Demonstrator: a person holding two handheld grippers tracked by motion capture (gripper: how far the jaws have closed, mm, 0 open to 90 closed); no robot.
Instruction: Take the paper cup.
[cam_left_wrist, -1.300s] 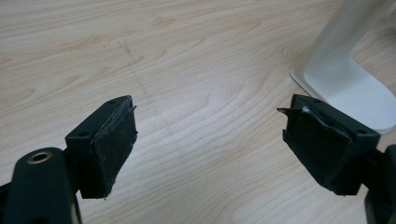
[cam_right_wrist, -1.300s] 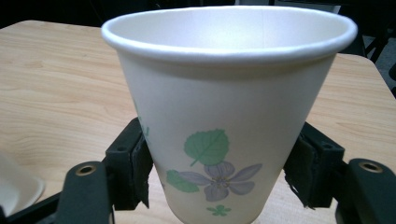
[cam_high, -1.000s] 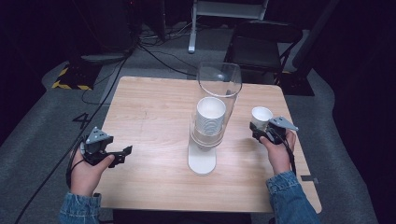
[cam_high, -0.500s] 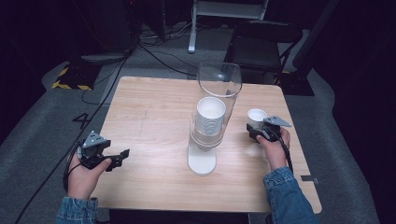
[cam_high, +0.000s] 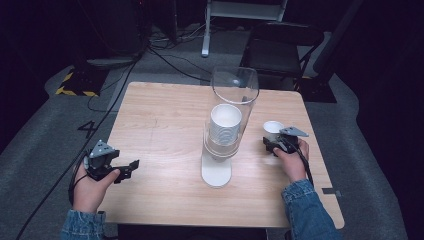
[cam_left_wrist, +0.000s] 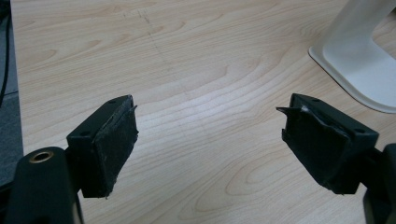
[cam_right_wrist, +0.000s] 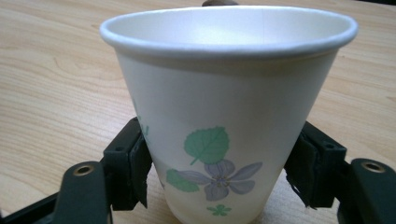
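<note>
A white paper cup (cam_high: 273, 128) with a leaf and flower print (cam_right_wrist: 219, 140) stands upright between the jaws of my right gripper (cam_high: 272, 141), which is shut on its lower sides (cam_right_wrist: 219, 175), low over the wooden table (cam_high: 165, 115) at the right. In the table's middle stands a cup dispenser: a clear tube (cam_high: 235, 87) around a stack of white cups (cam_high: 225, 125) on a white base (cam_high: 216, 172). My left gripper (cam_high: 131, 168) is near the front left, open (cam_left_wrist: 210, 135), with nothing between its pads. The base's corner (cam_left_wrist: 359, 56) lies ahead of it.
Behind the table are a dark chair (cam_high: 280, 42), floor cables (cam_high: 165, 55) and a yellow-black marker (cam_high: 75, 85). Bare wood lies between the left gripper and the dispenser. The right table edge (cam_high: 325, 165) runs close to the right hand.
The right gripper has carried the cup slightly left and lower, toward the table. The left gripper has barely shifted.
</note>
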